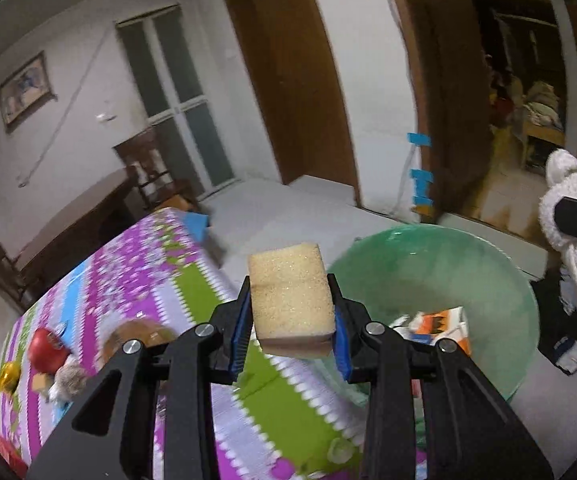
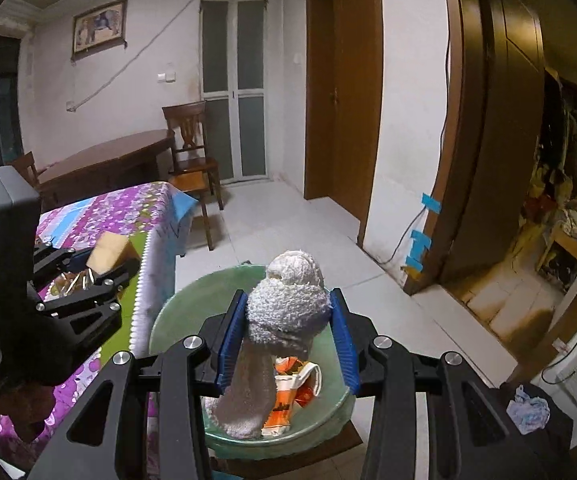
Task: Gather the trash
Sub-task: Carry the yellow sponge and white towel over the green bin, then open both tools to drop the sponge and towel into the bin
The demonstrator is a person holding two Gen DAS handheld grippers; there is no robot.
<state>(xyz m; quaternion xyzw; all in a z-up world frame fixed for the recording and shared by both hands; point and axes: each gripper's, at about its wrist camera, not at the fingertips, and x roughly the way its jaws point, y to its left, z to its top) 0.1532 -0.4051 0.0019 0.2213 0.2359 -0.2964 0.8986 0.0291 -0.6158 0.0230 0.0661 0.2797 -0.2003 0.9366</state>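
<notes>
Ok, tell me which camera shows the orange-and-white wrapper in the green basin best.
The right wrist view. It looks down into the green basin, so the orange-and-white wrapper shows almost whole beside the hanging white sock. In the left wrist view the wrapper is partly hidden behind the left gripper, which is holding the sponge.

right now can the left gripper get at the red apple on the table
Probably not as things stand: the left gripper is already shut on a sponge, so its jaws are full. The apple itself lies uncovered on the tablecloth, off to the left.
</notes>
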